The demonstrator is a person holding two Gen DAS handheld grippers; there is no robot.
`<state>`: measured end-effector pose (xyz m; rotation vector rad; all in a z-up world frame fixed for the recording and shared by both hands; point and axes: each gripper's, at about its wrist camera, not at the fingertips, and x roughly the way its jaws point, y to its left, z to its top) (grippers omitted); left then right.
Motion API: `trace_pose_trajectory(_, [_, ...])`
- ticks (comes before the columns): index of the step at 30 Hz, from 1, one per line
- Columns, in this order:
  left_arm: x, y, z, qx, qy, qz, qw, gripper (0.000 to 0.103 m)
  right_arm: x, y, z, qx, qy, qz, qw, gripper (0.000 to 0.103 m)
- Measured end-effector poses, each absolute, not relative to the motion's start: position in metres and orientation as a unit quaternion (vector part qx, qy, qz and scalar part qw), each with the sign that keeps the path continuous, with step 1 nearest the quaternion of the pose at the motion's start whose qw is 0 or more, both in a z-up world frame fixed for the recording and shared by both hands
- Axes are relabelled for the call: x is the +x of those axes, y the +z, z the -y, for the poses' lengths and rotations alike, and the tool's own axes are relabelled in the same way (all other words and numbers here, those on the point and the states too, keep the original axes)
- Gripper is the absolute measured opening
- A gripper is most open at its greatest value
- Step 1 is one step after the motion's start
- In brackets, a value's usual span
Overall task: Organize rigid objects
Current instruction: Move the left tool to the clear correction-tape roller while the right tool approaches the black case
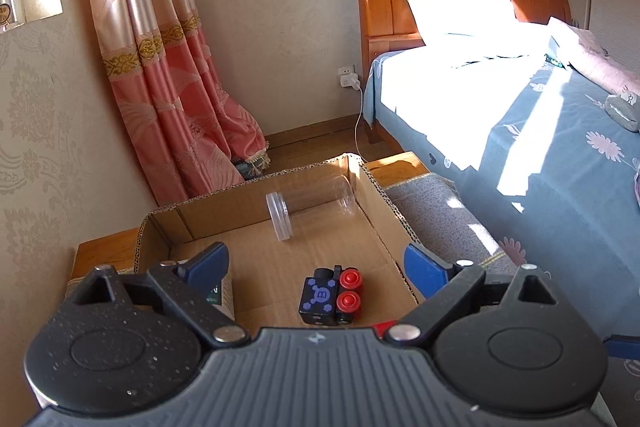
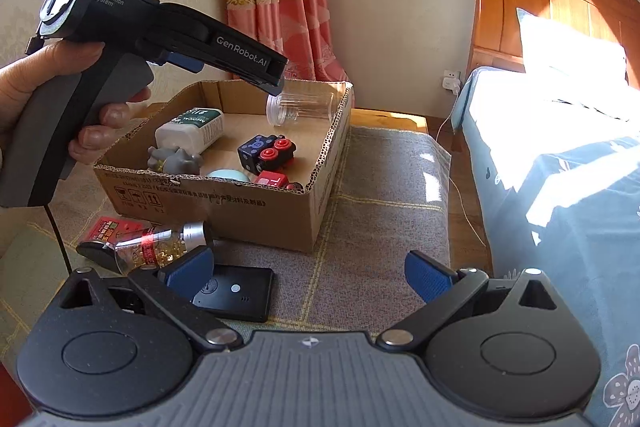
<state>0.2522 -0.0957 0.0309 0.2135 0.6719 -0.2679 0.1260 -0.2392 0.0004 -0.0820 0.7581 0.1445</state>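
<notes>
An open cardboard box (image 2: 224, 203) stands on a grey rug. In it lie a clear plastic jar (image 1: 310, 205) on its side at the far end, a black toy train with red wheels (image 1: 330, 295), a white bottle (image 2: 190, 131), a grey toy animal (image 2: 172, 159), a pale ball (image 2: 224, 175) and a red toy (image 2: 274, 182). My left gripper (image 1: 318, 269) is open and empty above the box; it also shows in the right wrist view (image 2: 276, 83). My right gripper (image 2: 310, 277) is open and empty over the rug, in front of the box. A pill bottle with a silver cap (image 2: 160, 243) and a flat black device (image 2: 236, 293) lie by its left finger.
A red packet (image 2: 112, 229) lies left of the pill bottle. A bed with a blue flowered sheet (image 1: 560, 155) runs along the right. A pink curtain (image 1: 168, 75) hangs at the back left. A charger cable (image 1: 358, 115) hangs from a wall socket.
</notes>
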Motion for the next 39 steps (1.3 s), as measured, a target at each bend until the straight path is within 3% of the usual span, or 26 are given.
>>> trace_pose_trajectory(11, [0.182, 0.034, 0.043, 0.088, -0.083, -0.314, 0.942, 0.1, 0.103, 0.005, 0.228, -0.034, 0.07, -0.358, 0.931, 0.103])
trace_pose_trajectory(26, [0.162, -0.048, -0.025, 0.044, 0.025, -0.378, 0.924, 0.1, 0.074, -0.003, 0.225, -0.048, 0.055, -0.366, 0.928, 0.103])
trace_pose_trajectory(39, [0.138, -0.072, -0.042, 0.015, 0.005, -0.398, 0.917, 0.1, 0.088, -0.035, 0.21, -0.074, 0.057, -0.416, 0.904, 0.103])
